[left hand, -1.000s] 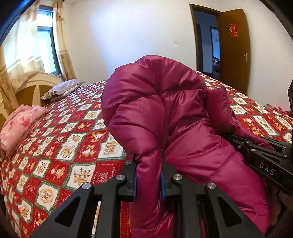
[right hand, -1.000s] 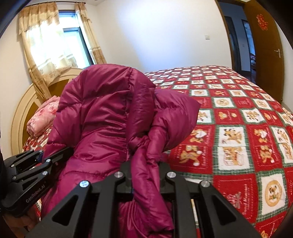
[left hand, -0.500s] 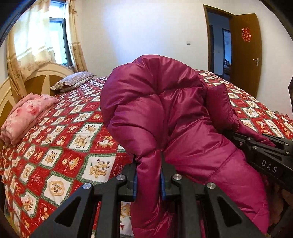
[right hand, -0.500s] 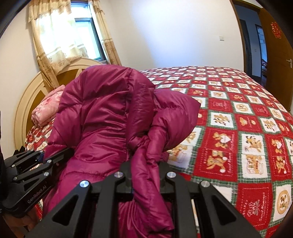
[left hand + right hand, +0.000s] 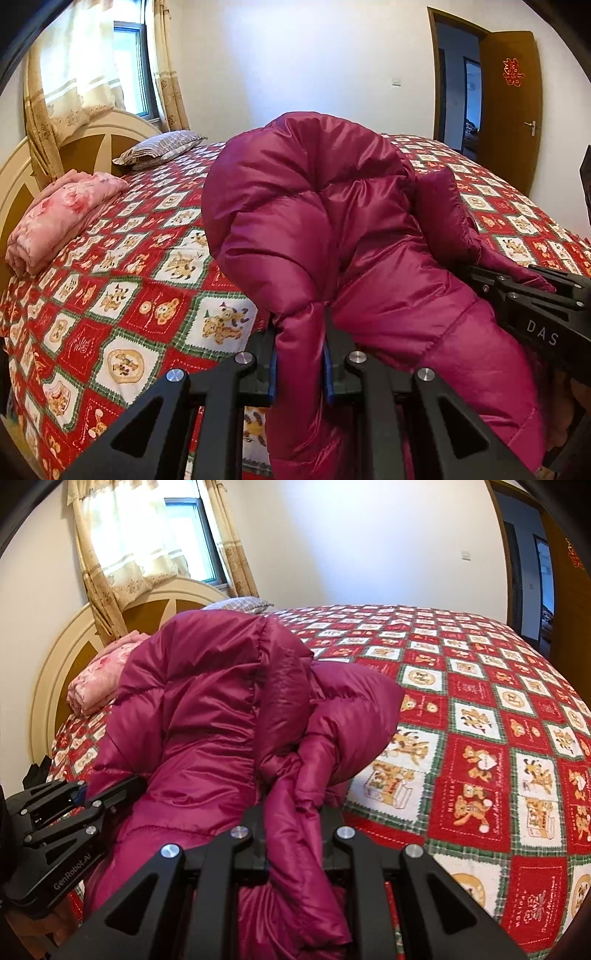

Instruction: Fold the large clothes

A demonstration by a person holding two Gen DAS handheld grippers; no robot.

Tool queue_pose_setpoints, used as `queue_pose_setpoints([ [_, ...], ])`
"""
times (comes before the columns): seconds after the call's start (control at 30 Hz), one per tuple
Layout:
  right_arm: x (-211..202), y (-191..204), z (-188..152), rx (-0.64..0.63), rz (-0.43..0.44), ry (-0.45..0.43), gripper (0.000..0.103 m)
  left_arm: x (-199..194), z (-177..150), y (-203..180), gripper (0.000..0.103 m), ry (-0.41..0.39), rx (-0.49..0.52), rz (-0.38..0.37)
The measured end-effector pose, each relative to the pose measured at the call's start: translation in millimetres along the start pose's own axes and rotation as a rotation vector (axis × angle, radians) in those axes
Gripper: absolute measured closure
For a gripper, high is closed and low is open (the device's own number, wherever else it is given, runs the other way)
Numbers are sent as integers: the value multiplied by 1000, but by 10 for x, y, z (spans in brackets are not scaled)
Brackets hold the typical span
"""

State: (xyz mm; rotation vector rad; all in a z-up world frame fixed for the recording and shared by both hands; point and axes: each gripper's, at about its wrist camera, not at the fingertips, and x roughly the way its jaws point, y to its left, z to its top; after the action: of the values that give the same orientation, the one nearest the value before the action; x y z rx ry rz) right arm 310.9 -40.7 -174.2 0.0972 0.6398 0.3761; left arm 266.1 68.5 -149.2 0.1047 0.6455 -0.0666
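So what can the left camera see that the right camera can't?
Only the left wrist view shows the whole striped pillow, the door handle and the right tongs. Only the right wrist view shows the left tongs. Both share the purple puffy coat, the red checkered bedspread, the pink folded blanket and the window.

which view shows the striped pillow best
The left wrist view: the striped pillow lies whole by the headboard. In the right wrist view only its corner peeks over the down jacket.
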Motion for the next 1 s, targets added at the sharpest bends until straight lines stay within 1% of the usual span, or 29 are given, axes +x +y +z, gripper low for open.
queue_pose_setpoints([
  [0.37,136,75,-37,-9,-2,36,85,89,-112,100,85,20,-9,8],
  [0.63,270,43,-112,12,-5,76,84,190,-202,124,69,46,-14,30],
  [0.73,297,19,-130,24,-4,87,81,220,-239,157,59,49,-27,40],
  [0.77,303,7,-136,29,-4,89,80,227,-252,170,53,47,-32,48],
  [0.8,306,3,-137,32,-4,89,78,235,-262,181,43,46,-37,64],
  [0.83,309,-5,-143,37,-6,90,78,245,-271,199,37,45,-46,93],
  [0.87,311,-10,-150,41,-8,90,76,248,-282,222,27,42,-54,107],
  [0.9,317,-14,-156,44,-10,90,72,253,-294,253,23,39,-70,115],
  [1.0,326,-36,-173,57,-18,86,65,288,-326,321,21,46,-102,97],
])
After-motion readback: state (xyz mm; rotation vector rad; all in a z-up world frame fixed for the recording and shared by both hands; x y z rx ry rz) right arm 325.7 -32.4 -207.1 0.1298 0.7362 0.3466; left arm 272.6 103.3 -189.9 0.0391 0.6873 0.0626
